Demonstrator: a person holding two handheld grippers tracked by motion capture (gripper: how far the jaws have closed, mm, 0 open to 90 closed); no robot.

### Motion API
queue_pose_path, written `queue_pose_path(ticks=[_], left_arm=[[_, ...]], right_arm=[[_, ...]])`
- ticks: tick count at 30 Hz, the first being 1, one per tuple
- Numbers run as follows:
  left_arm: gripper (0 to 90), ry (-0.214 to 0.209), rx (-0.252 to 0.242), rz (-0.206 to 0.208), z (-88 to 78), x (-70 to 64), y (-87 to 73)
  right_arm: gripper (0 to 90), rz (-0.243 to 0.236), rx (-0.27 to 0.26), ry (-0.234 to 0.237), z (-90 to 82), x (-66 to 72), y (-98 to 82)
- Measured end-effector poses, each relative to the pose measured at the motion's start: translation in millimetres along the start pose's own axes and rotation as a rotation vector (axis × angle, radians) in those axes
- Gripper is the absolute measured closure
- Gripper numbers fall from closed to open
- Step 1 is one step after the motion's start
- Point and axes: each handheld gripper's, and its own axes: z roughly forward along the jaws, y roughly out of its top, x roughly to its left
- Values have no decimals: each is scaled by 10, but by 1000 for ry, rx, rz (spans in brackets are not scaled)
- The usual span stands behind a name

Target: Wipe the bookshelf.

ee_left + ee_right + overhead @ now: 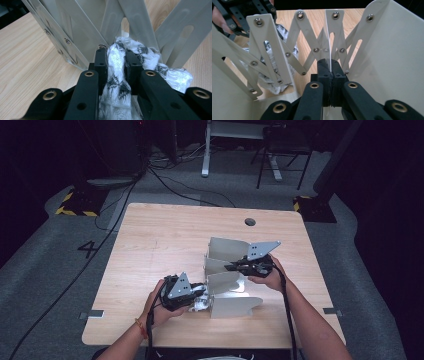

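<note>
on the wooden desk stands a grey-white accordion-style folding rack with flat panels joined by riveted scissor bars. the left gripper pinches a white cloth with black pattern just beside the rack's near end, its jaws pressed onto the fabric. the right gripper is clamped on a thin upright panel in the rack's middle.

My left gripper sits low near the table's front, jaws clamped on a white-and-black cloth, wrist angled right, while my right gripper reaches in from the right, jaws pinched tight on a thin panel of the folding rack.
</note>
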Motion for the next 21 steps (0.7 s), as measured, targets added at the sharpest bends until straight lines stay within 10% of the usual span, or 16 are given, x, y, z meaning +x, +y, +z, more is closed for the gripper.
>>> queue_pose_path(ticks=[14,21], left_arm=[[769,-14,4,1,69,-74,17],[773,-24,-1,4,145,-118,65]], right_arm=[[689,120,14,-178,-855,227,-427],[631,167,67,-156,-1023,578,-885]])
